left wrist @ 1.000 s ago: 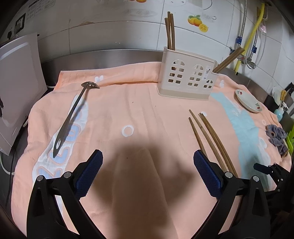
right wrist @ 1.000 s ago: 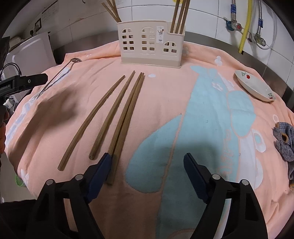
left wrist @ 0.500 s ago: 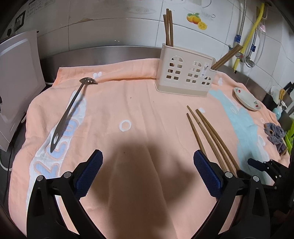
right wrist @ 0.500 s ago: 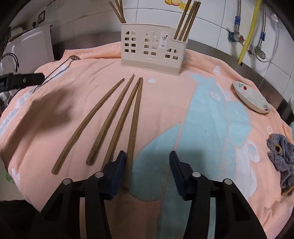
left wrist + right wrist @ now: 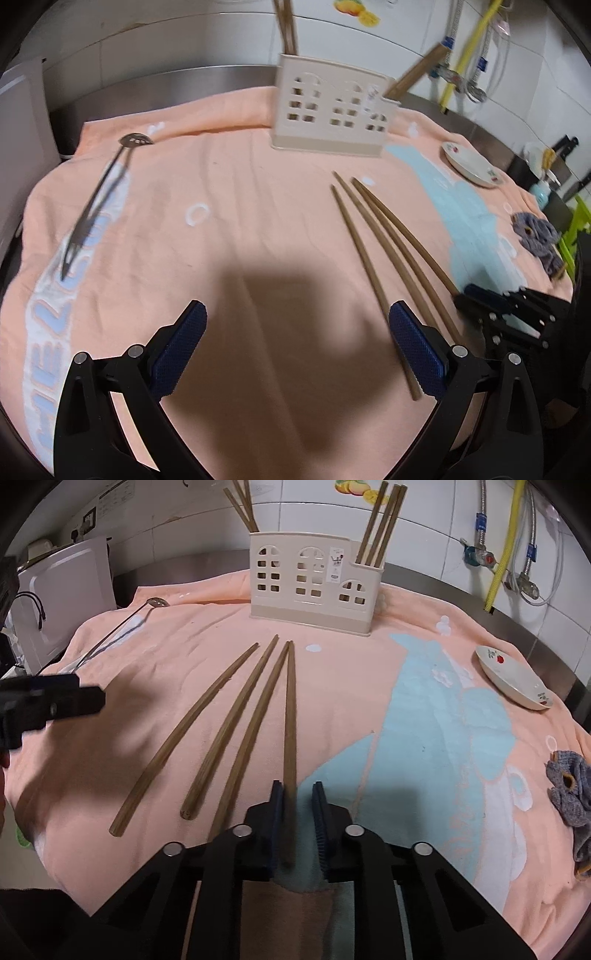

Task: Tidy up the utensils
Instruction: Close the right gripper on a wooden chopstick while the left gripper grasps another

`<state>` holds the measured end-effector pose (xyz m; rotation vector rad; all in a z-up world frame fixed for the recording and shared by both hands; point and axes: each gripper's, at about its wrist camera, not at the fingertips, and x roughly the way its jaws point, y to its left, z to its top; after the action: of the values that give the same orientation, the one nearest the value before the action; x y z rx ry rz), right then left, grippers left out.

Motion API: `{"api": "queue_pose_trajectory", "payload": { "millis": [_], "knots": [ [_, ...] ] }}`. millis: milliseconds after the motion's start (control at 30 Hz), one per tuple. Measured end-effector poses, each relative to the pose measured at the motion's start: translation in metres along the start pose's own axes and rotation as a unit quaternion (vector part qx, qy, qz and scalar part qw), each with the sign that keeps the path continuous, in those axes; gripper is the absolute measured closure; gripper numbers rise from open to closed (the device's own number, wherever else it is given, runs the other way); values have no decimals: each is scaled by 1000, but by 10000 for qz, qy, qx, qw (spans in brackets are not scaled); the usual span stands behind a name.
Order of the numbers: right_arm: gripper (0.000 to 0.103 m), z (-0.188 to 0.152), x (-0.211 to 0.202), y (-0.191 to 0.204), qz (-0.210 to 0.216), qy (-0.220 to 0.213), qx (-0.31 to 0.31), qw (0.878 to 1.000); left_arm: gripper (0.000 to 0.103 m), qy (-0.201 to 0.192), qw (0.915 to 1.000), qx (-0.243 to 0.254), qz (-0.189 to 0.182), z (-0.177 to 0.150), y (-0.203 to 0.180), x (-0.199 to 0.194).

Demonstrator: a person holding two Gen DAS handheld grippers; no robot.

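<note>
Cream holder (image 5: 314,579) holds chopsticks (image 5: 380,524); right gripper (image 5: 298,825) closing on 1 chopstick (image 5: 290,716); left gripper (image 5: 295,349) wide.

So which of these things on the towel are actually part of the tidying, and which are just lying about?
Part of the job:
- four loose chopsticks
- slotted metal spoon
- cream utensil holder, some chopsticks already in it
- right gripper, jaws just closing around the rightmost chopstick

Just lying about:
- small dish
- grey cloth
- peach towel
</note>
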<state>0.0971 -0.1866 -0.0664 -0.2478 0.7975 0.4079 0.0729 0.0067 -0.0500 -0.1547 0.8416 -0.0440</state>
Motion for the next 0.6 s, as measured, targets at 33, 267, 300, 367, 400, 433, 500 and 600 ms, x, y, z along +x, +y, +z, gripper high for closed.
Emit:
{"api": "queue_pose_trajectory", "payload": {
  "millis": [33,267,300,367,400,433,500,600],
  "knots": [
    [95,-1,-1,-2,-12,-8,35,10000,5,22,10000,43,-60,-2,-5,1],
    [95,-6,-1,-14,28,-19,180,9998,24,106,9986,331,-393,-11,-36,8],
    [95,-6,-2,-14,31,-28,191,9998,27,124,9984,341,-434,-12,-38,9],
    [95,-7,-3,-17,45,-40,222,9997,38,180,9979,331,-529,-14,-42,12],
    [95,-7,-2,-18,59,-40,230,9997,40,216,9975,313,-590,-14,-44,14],
    [95,-8,-3,-19,73,-47,243,9997,46,241,9973,297,-628,-15,-46,16],
    [95,-8,-3,-19,93,-57,246,9996,56,303,9969,273,-669,-16,-48,20],
    [95,-9,-3,-19,111,-75,236,9996,68,411,9961,202,-759,-17,-50,26]
  ]
}}
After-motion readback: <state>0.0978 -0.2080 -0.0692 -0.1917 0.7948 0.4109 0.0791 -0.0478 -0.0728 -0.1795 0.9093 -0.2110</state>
